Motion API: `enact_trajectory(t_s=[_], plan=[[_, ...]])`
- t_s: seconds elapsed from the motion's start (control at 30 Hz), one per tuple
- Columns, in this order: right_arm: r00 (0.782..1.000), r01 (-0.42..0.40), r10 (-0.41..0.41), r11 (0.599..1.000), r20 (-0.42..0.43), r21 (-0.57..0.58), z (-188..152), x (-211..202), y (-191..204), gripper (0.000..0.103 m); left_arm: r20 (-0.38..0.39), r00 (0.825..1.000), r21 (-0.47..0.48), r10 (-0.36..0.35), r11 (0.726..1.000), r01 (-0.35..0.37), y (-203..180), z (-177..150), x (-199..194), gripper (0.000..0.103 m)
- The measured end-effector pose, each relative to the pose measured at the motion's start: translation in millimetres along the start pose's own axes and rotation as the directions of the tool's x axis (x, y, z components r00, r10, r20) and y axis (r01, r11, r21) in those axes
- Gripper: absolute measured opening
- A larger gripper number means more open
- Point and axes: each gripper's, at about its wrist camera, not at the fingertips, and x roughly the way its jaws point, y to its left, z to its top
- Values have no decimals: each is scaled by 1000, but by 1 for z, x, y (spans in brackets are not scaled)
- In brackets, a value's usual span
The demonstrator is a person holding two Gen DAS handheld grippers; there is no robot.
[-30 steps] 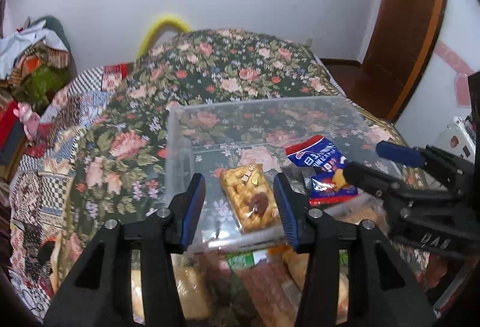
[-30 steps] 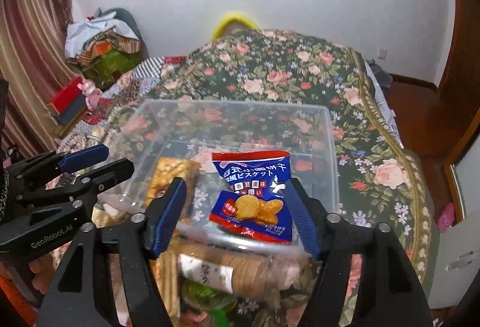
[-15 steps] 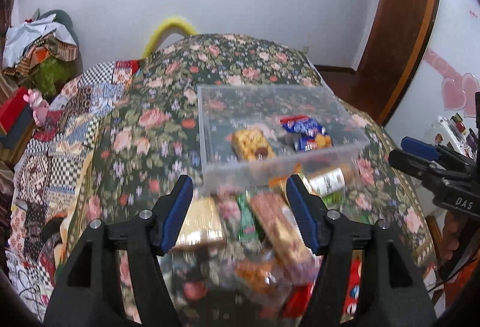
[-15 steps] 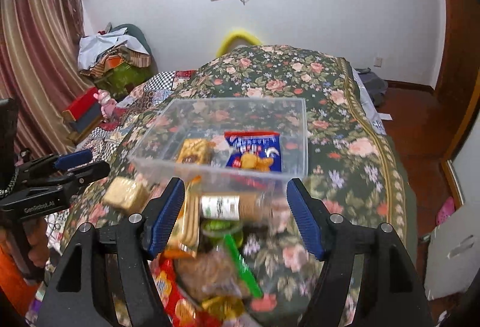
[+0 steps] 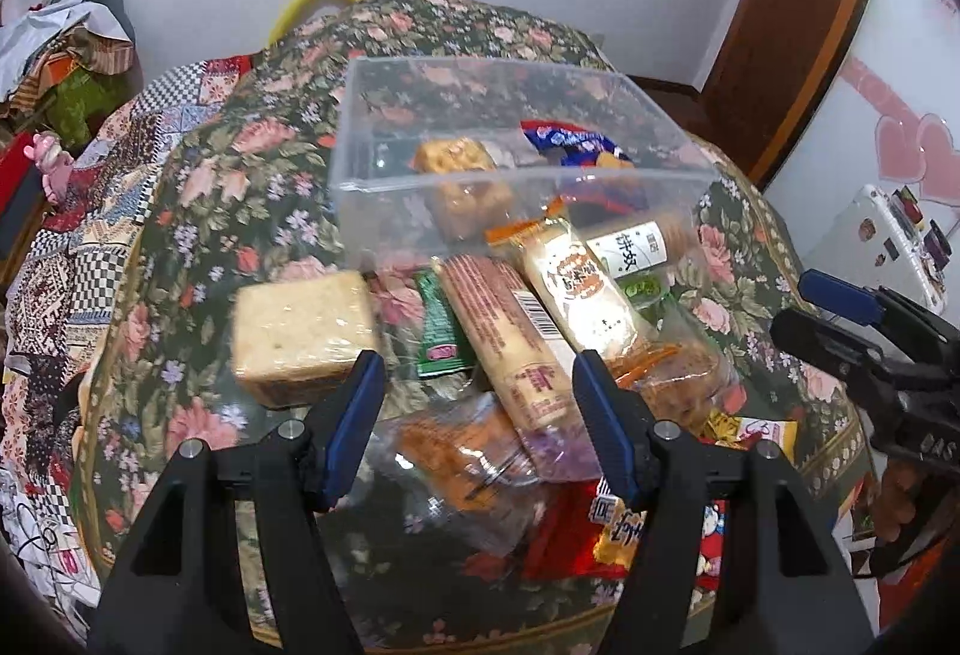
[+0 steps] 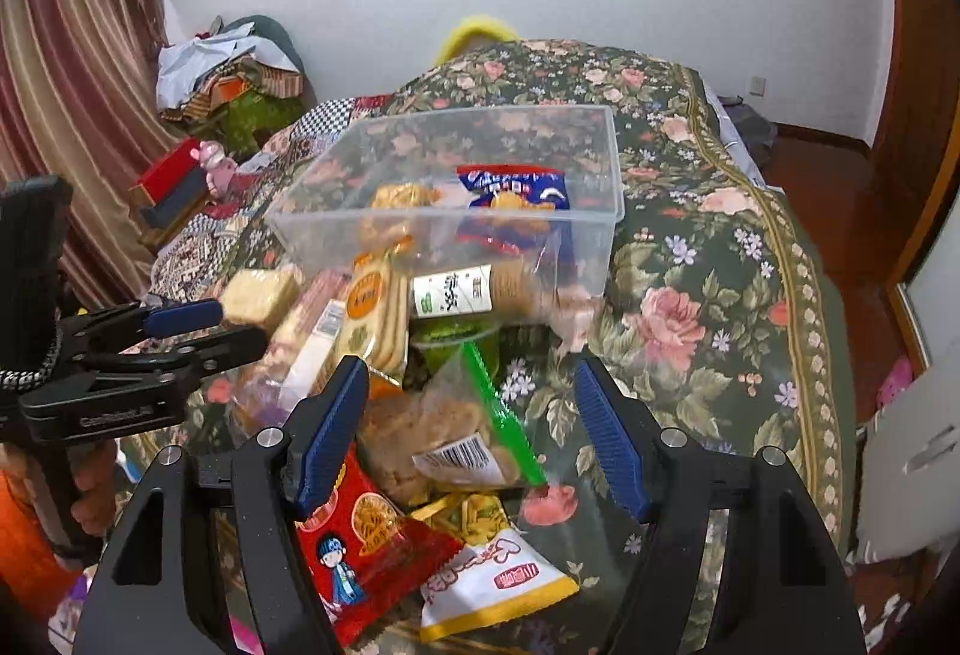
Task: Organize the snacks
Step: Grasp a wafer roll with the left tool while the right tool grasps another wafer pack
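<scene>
On the flowered bedspread point(image 5: 198, 187), just before the clear plastic bin point(image 5: 360, 162), lies the heap of snack packets point(image 5: 528, 343): crinkly, light, slippery film over brittle biscuits, best pinched across the narrow sides. The long cracker sleeve point(image 5: 510, 337) is ribbed, red-brown and barcoded. Both the left gripper point(image 5: 480, 415) and right gripper point(image 6: 465, 427) gape about halfway, empty, above the heap.
</scene>
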Motion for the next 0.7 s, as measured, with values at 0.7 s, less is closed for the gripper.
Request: enact_trajectory(t_s=[0.7], plan=[[997, -61, 59, 997, -45, -40, 7, 37, 30, 68, 9, 1000, -24, -24, 999, 24, 2, -4, 31, 30]])
